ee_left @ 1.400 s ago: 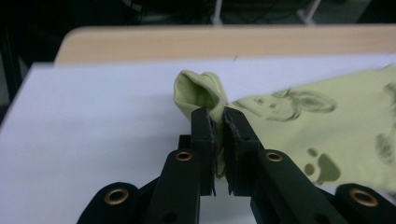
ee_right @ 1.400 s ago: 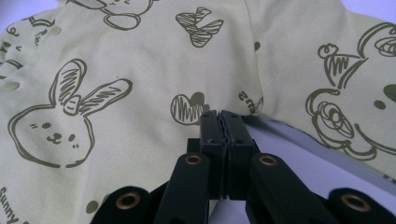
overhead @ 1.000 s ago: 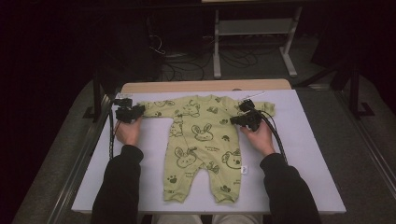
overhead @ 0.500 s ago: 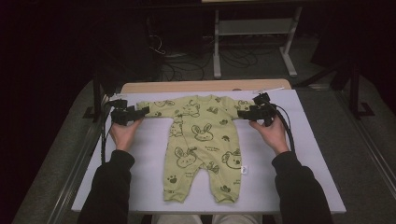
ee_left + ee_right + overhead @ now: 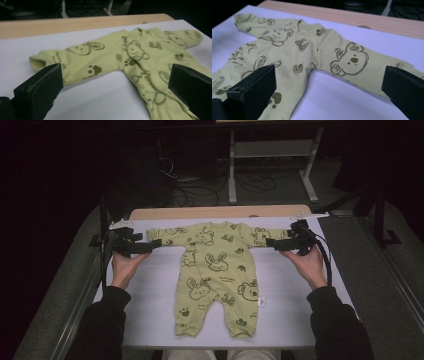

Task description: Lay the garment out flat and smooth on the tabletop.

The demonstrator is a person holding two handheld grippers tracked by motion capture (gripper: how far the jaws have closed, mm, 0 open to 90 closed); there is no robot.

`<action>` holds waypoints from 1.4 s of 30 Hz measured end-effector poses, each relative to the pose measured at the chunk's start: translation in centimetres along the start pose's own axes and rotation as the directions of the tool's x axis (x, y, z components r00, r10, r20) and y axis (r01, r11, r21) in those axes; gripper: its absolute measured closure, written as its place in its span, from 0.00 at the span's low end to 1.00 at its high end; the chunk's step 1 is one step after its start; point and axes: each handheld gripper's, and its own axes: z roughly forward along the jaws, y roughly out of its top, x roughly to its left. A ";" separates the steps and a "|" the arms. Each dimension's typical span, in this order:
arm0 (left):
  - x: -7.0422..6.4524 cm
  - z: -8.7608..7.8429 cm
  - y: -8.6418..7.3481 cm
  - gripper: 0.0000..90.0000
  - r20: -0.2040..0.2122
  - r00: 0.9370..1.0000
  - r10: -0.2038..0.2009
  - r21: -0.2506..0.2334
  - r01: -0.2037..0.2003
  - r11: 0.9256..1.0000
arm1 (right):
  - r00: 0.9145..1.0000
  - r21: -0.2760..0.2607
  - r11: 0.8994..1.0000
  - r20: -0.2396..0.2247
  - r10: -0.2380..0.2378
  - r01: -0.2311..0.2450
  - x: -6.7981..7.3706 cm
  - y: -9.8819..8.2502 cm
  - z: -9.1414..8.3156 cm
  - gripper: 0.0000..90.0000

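High view: white table (image 5: 300, 320), dark room; both claws released beside romper (image 5: 215, 270)

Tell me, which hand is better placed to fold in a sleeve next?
Probably neither: left gripper and right gripper sit open at opposite sleeve ends of the romper, equally close.

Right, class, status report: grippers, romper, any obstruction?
Left gripper and right gripper: jaws just opened, nothing between. Romper flat, sleeves spread. Nothing in the way.
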 end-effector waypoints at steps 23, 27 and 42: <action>-2.0 -3.8 -2.3 0.00 -0.005 0.995 0.099 -0.021 -0.100 0.995 | 1.000 -0.039 0.999 0.015 -0.022 0.022 -0.9 -4.6 -4.9 0.00; -2.3 -4.3 -3.2 0.00 0.001 0.994 0.108 -0.024 -0.108 0.994 | 1.000 -0.029 0.999 0.002 -0.028 0.028 -0.6 -5.7 -5.2 0.00; -2.7 -7.0 -7.0 0.00 0.016 0.995 0.099 -0.056 -0.098 0.994 | 0.997 -0.047 0.996 -0.022 -0.070 0.069 1.0 -9.1 -6.5 0.00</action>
